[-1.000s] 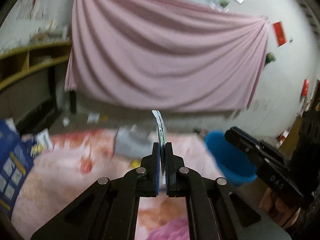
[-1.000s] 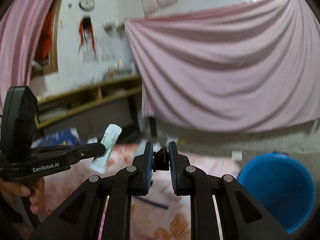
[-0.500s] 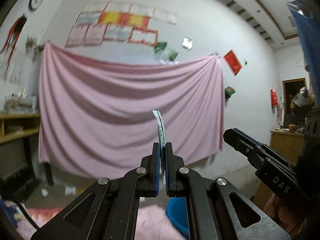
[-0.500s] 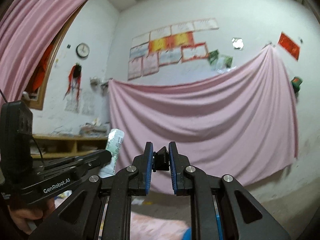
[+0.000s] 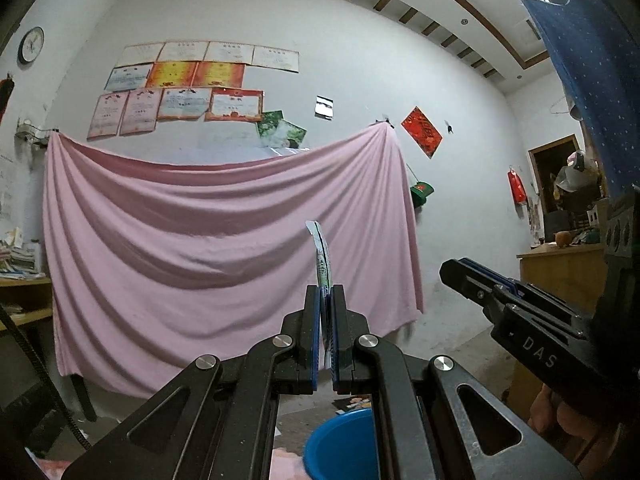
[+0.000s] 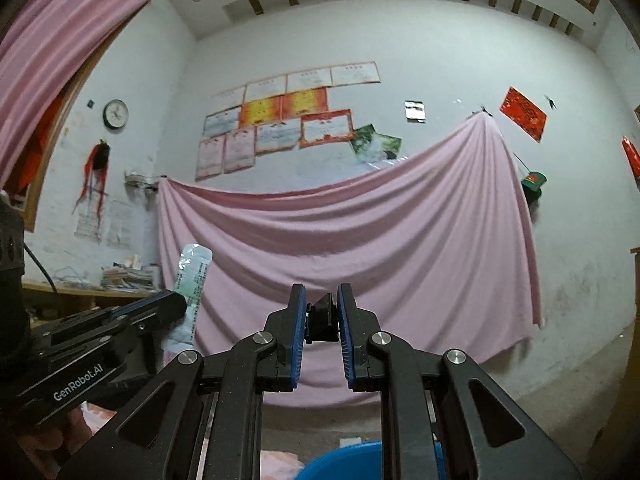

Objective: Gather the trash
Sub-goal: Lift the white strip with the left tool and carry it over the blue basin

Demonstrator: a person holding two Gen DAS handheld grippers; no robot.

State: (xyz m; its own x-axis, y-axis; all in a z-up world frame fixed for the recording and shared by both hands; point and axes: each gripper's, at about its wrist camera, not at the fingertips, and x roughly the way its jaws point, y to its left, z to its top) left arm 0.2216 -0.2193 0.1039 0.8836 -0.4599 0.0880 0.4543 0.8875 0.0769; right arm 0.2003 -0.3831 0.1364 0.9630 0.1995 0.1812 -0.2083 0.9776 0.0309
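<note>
Left wrist view: left tool point(image 5: 327, 300) clamped the wrapper point(image 5: 322, 256), edge-on.
Right tool point(image 6: 322, 312): gripped a small black piece point(image 6: 323, 318).
Bucket rim point(image 6: 344, 456): below both, open air between.

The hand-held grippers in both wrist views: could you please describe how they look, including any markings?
Both are matte black, with angular linkage arms, silver rivets and triangular cut-outs. Flat fingers carry blue ribbed pads. The left hand-held gripper reads "GenRobot.AI" in white along its side; the right hand-held gripper reads "DAS". A black cable trails behind the left one. No sleeves show.
</note>
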